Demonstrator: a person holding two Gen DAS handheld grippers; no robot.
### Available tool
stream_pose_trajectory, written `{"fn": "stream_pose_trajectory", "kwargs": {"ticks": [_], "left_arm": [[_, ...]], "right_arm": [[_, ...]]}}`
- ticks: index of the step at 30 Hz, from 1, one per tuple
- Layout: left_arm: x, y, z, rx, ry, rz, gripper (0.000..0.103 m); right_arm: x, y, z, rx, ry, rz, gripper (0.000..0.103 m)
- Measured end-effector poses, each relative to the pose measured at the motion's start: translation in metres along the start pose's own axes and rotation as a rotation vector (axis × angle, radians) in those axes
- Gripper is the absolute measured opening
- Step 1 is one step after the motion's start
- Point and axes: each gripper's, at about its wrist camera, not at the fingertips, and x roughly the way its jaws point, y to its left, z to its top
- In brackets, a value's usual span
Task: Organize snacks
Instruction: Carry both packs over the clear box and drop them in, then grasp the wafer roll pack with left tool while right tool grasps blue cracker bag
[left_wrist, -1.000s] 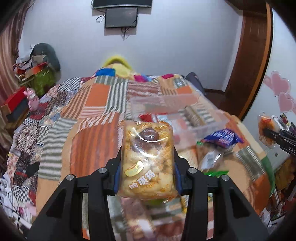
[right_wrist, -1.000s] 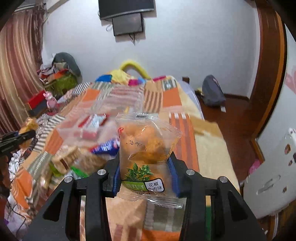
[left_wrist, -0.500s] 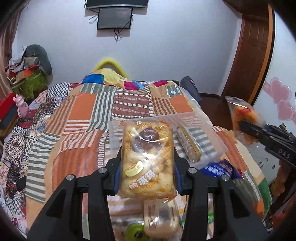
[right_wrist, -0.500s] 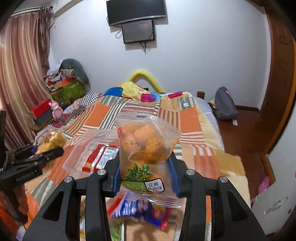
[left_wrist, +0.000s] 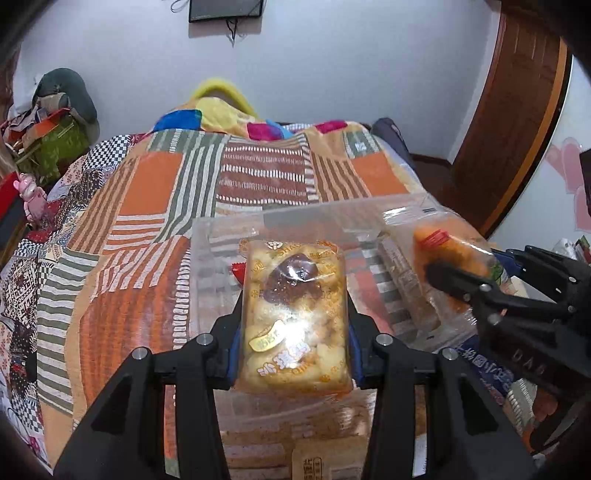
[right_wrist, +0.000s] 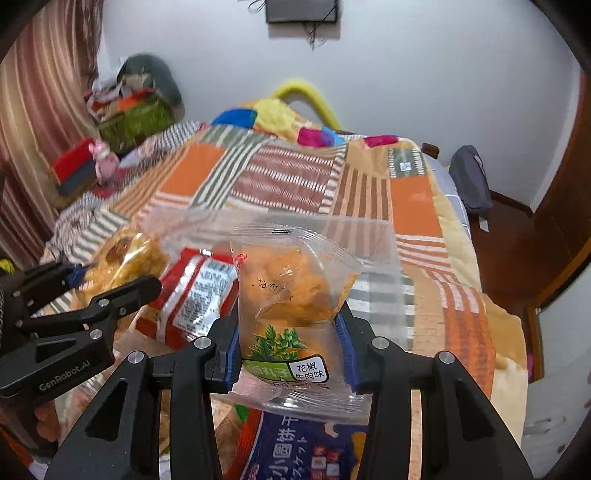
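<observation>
My left gripper (left_wrist: 293, 354) is shut on a yellow puffed-snack pack (left_wrist: 293, 317) with a brown centre, held over a clear plastic bin (left_wrist: 295, 218) on the bed. My right gripper (right_wrist: 288, 350) is shut on a clear packet of orange snack balls (right_wrist: 291, 291) with a green label, also above the bin (right_wrist: 369, 229). In the left wrist view the right gripper (left_wrist: 461, 273) comes in from the right with its orange packet (left_wrist: 447, 247). In the right wrist view the left gripper (right_wrist: 118, 284) comes in from the left with the yellow pack (right_wrist: 125, 258). A red packet (right_wrist: 195, 295) lies in the bin.
The bin stands on a patchwork quilt (left_wrist: 147, 206) covering the bed. A blue snack bag (right_wrist: 306, 450) and other packs lie just below the grippers. Clutter and a green box (left_wrist: 55, 144) sit at the far left; a wooden door (left_wrist: 517, 122) is on the right.
Both grippers have moved forward and down over the clear bin and drawn closer together, each still holding its packet. The bin now fills the middle of both views.
</observation>
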Motion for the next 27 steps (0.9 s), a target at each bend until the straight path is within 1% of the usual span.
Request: {"fn": "stream_pose_trajectory", "kwargs": {"ticks": [2,4,5,8,11,14,18,19,23,27], "left_arm": [[0.005,-0.001,-0.001,0.001,0.016,-0.003,0.044],[0.009,-0.001,-0.003,0.003,0.033,-0.007,0.044],[0.01,-0.001,-0.003,0.003,0.035,-0.005,0.044],[0.007,-0.002,-0.005,0.012,0.025,0.001,0.045],[-0.002,-0.005,-0.006,0.027,0.014,0.001,0.045],[-0.016,-0.007,-0.007,0.045,-0.009,0.01,0.047],[-0.036,-0.006,-0.009,0.047,-0.032,0.0,0.049],[-0.041,-0.006,-0.01,0.048,-0.038,0.001,0.05],[-0.063,0.0,-0.02,0.055,-0.063,0.018,0.055],[-0.081,0.012,-0.036,0.049,-0.064,0.027,0.058]], "right_arm": [[0.006,0.002,0.0,-0.015,0.027,0.002,0.04],[0.01,0.003,-0.002,-0.018,0.053,0.023,0.04],[0.011,0.003,-0.001,-0.017,0.061,0.031,0.042],[0.011,0.002,-0.001,-0.01,0.055,0.027,0.043],[0.005,-0.001,-0.003,-0.001,0.052,0.046,0.045],[-0.008,-0.004,-0.004,0.003,0.022,0.047,0.047],[-0.028,-0.007,-0.005,0.015,-0.025,0.05,0.056],[-0.036,-0.01,-0.006,0.019,-0.045,0.043,0.056],[-0.06,-0.019,-0.012,0.034,-0.087,0.039,0.06],[-0.076,-0.028,-0.021,0.044,-0.111,0.022,0.065]]}}
